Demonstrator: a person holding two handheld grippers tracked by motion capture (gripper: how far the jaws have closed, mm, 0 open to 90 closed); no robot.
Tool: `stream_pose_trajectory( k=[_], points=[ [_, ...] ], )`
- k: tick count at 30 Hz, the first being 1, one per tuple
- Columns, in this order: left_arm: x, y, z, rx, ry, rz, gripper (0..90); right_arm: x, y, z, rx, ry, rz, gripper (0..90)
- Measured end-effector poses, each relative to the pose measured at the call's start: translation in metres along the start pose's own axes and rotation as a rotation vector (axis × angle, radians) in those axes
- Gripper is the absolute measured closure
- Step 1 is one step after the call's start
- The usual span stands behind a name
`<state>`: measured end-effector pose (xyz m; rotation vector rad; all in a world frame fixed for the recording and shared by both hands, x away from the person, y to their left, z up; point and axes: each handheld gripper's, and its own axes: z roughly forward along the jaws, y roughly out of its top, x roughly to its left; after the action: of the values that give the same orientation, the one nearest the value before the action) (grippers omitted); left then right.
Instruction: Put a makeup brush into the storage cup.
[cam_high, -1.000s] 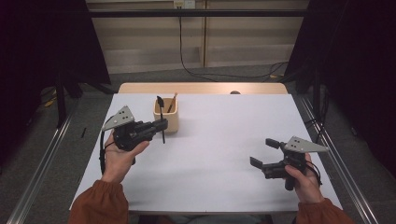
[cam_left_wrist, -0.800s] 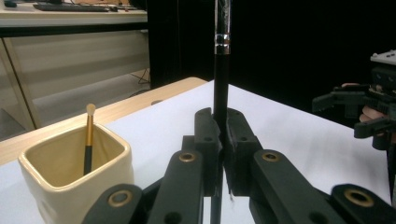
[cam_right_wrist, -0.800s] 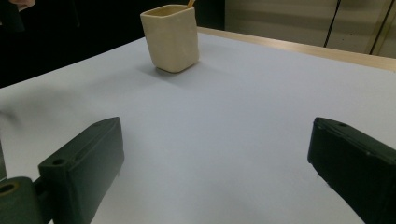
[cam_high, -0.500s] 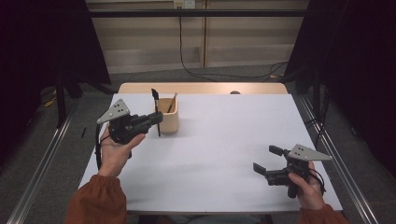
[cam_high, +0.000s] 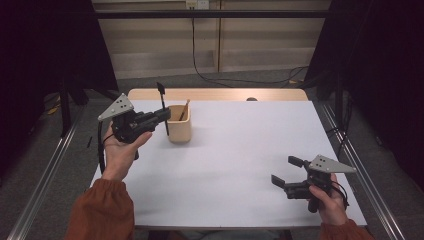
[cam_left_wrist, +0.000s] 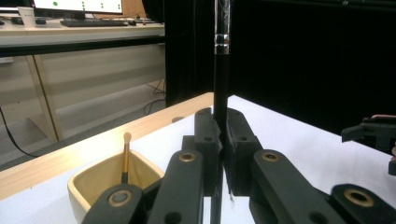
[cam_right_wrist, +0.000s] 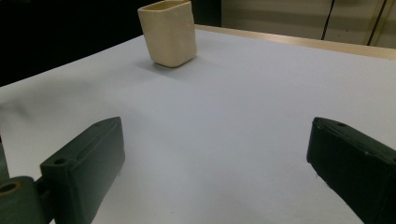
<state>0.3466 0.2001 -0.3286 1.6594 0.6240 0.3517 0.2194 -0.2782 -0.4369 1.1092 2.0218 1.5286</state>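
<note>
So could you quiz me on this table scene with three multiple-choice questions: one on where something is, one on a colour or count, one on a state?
1. Where is the black brush?
A. lying on the table
B. clamped in the left gripper, beside the cup
C. in the right gripper

2. How many tools stand inside the cup?
A. one
B. three
C. none

3. How are the right gripper's jaws?
A. shut on a brush
B. shut on nothing
C. wide open

Answers: 1 B, the jaws pinch its handle upright. 2 A, a single wooden-handled brush leans inside. 3 C, only bare table shows between them.
</note>
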Motion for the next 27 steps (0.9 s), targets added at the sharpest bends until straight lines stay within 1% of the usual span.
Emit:
stream_pose_trajectory(
  k=[1, 3, 4, 8, 9, 12, 15, 16, 21, 27],
  points=[
    [-0.001, 0.001, -0.001, -0.015, -0.003, -0.002, 85.5, 0.0, 0.0, 0.0, 0.0, 0.001, 0.0, 3.4],
    [-0.003, 0.004, -0.001, -0.017, 0.007, 0.018, 85.5, 0.0, 0.0, 0.0, 0.001, 0.0, -0.001, 3.5],
    [-0.003, 0.006, 0.0, -0.024, 0.002, 0.016, 85.6, 0.0, 0.0, 0.001, 0.002, 0.001, 0.0, 3.5],
    [0.0, 0.012, 0.004, -0.027, 0.016, 0.017, 85.5, 0.0, 0.0, 0.001, 0.007, -0.003, -0.001, 3.7],
    [0.003, 0.015, 0.006, -0.031, 0.024, 0.016, 85.5, 0.0, 0.0, 0.001, 0.005, -0.002, -0.002, 3.7],
    [0.008, 0.021, 0.012, -0.021, 0.039, 0.023, 85.5, 0.0, 0.0, 0.001, 0.007, -0.003, 0.0, 3.7],
    [0.013, 0.024, 0.019, -0.017, 0.047, 0.019, 85.5, 0.0, 0.0, 0.001, 0.01, -0.003, -0.003, 3.6],
    [0.014, 0.025, 0.022, -0.007, 0.057, 0.025, 85.5, 0.0, -0.001, 0.001, 0.016, -0.004, -0.005, 3.7],
    [0.02, 0.023, 0.032, 0.002, 0.072, 0.016, 85.5, 0.0, -0.001, 0.001, 0.012, 0.001, -0.011, 3.4],
    [0.025, 0.027, 0.041, 0.009, 0.075, 0.019, 85.5, 0.001, -0.001, 0.001, 0.009, 0.007, -0.015, 2.9]
  ],
)
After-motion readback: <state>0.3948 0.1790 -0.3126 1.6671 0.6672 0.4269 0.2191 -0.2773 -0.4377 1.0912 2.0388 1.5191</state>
